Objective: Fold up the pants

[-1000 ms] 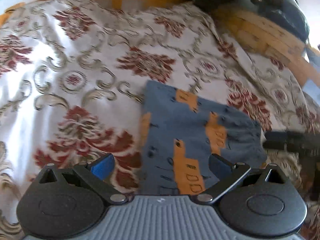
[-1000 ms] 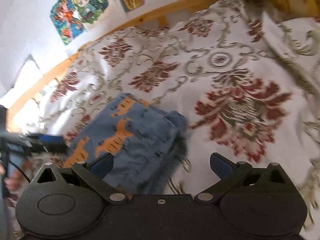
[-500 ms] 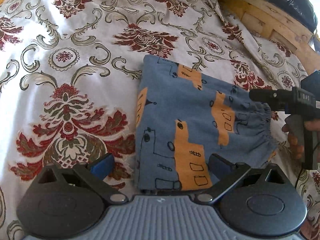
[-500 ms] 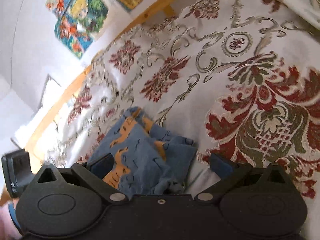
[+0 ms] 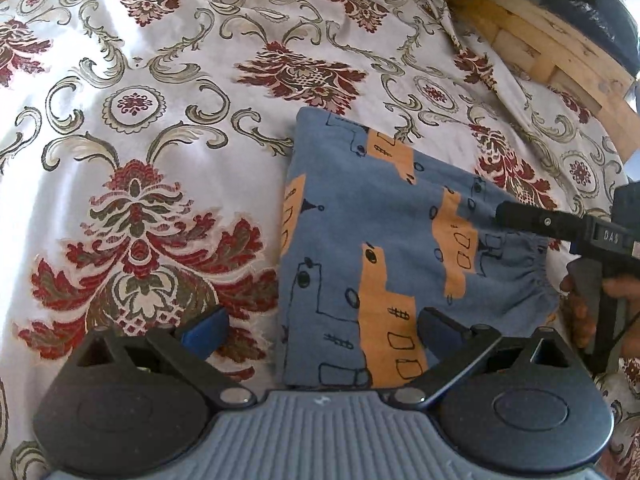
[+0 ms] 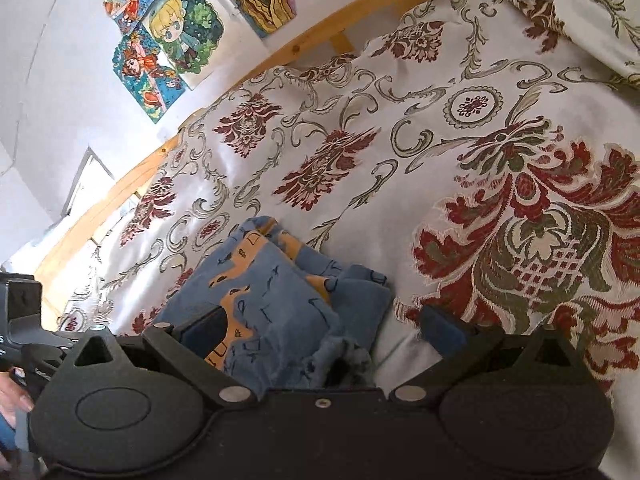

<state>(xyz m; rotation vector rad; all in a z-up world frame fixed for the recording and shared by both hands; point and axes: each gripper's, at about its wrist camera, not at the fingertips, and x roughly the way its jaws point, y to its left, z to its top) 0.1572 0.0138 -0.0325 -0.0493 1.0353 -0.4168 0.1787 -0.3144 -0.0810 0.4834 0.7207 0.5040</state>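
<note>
On bedspread [image 5: 168,152]: folded pants [image 5: 384,248], soft, light, limp fabric; best gripped at gathered waistband edge. Left gripper [image 5: 320,332] and right gripper [image 6: 320,328] both w/ jaws apart, holding nothing.

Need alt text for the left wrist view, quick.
Folded blue pants with orange building prints lie flat on a floral bedspread. The open left claw hovers over their near edge, while the right claw reaches in from the right by the elastic waistband.
</note>
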